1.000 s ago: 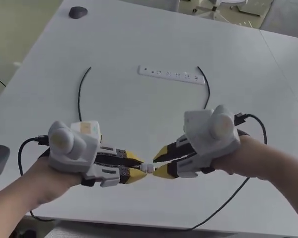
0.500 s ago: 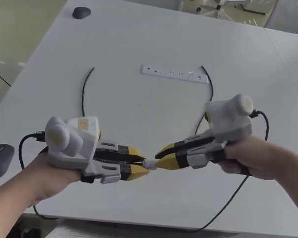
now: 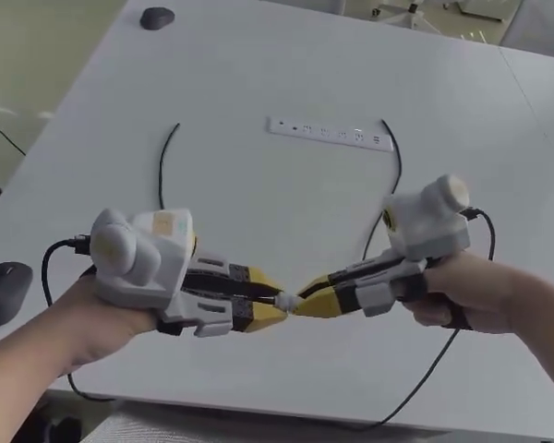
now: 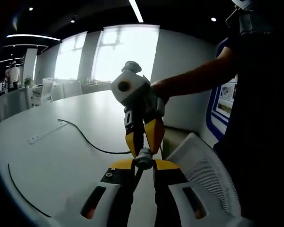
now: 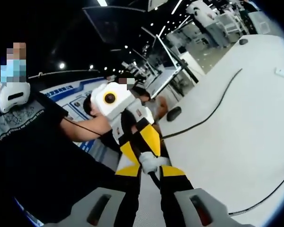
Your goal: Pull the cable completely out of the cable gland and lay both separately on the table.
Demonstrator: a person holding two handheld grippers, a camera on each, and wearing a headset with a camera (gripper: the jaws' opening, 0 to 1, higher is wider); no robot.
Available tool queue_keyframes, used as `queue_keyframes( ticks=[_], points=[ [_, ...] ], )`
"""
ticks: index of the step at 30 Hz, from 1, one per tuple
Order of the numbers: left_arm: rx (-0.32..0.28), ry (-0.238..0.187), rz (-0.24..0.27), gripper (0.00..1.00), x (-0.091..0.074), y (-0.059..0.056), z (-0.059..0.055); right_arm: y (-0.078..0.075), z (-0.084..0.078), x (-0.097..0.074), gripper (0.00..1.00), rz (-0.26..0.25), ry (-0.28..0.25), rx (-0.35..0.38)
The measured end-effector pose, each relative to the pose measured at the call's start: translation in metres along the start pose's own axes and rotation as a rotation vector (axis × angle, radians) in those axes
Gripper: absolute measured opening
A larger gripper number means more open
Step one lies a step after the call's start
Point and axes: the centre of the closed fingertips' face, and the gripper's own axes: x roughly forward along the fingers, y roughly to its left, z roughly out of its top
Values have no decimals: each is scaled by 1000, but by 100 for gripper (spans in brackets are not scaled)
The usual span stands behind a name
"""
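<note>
**Status:** unfinished. The cable [image 5: 155, 178] was not yet drawn out of the gland [image 3: 285, 300]. The two hung joined above the table [image 3: 258, 212], with neither laid down.
**Outstanding:** pull them apart, then set each down separately.
**Left gripper** [image 3: 276, 303]: jaws were pinched together on the gland.
**Right gripper** [image 3: 299, 304]: jaws were closed, meeting the left tip to tip, apparently on the short cable stub. The exact hold was too small to confirm.

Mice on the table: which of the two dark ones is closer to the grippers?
The mouse beside the person's left hand, at the view's left edge; the other mouse lies far off, beyond the power strip.
</note>
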Motion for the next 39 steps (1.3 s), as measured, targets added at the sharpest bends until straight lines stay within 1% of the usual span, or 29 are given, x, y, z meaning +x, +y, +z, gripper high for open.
queue_keyframes(
  ticks=[3,6,9,10,11,12,13,14,15,16,18,19,22,23,24,25,26,27,28,29,30,32,33,35,38,39],
  points=[
    [-7,5,1,15,-1,2,-1,0,0,0,9,0,1,-8],
    [-16,0,-1,15,-1,2,-1,2,1,0,8,-6,8,-38],
    [-33,-2,0,15,-2,3,-1,2,2,0,7,-25,15,-92],
    [-37,-4,1,15,-2,4,-1,1,4,-1,7,-40,13,-151],
    [-39,-5,1,15,-2,4,-1,2,4,-1,7,-52,13,-177],
    [-49,-6,0,15,-3,5,0,2,5,-1,7,-72,15,-221],
    [-64,-8,0,15,-3,5,0,-1,6,-2,7,-87,14,-284],
    [-71,-11,-1,15,-4,5,0,-1,6,-1,7,-108,15,-350],
    [-71,-11,-2,15,-4,5,0,-1,6,-2,7,-115,18,-363],
    [-84,-13,-5,15,-4,5,1,0,5,-2,7,-134,25,-392],
    [-90,-14,-8,15,-3,4,1,1,4,-2,7,-164,40,-441],
    [-93,-14,-10,15,-3,3,1,-1,4,-3,7,-177,45,-466],
    [-100,-19,-9,15,-3,4,1,-5,5,-5,7,-243,65,-574],
    [-101,-22,-7,15,-3,4,2,-5,6,-5,7,-263,63,-594],
    [-108,-25,-7,15,-3,5,2,-5,6,-5,7,-281,66,-626],
    [-124,-26,-11,15,-3,6,2,-4,6,-5,7,-309,79,-672],
    [-127,-27,-11,15,-3,6,3,-4,6,-5,7,-330,80,-692],
    [-136,-29,-5,15,-3,7,3,-6,7,-5,7,-368,79,-704],
    [-143,-27,-7,15,-3,8,2,-6,6,-4,7,-383,92,-720],
    [-174,-23,-13,15,-2,7,1,-6,5,-3,7,-396,106,-754],
    [-170,-23,-10,15,-2,8,1,-8,4,-3,7,-422,121,-793],
    [-175,-18,-12,15,-1,7,-2,-8,1,-2,7,-439,145,-833],
    [-176,-17,-11,15,-1,8,-3,-9,0,-1,7,-444,149,-846],
    [-182,-12,-13,15,-1,7,-5,-9,-1,0,7,-441,145,-836],
    [-184,-14,-8,15,-1,7,-5,-10,0,-2,8,-443,124,-823],
    [-180,-15,-8,15,-1,7,-5,-10,1,-2,8,-442,112,-805]
  ],
)
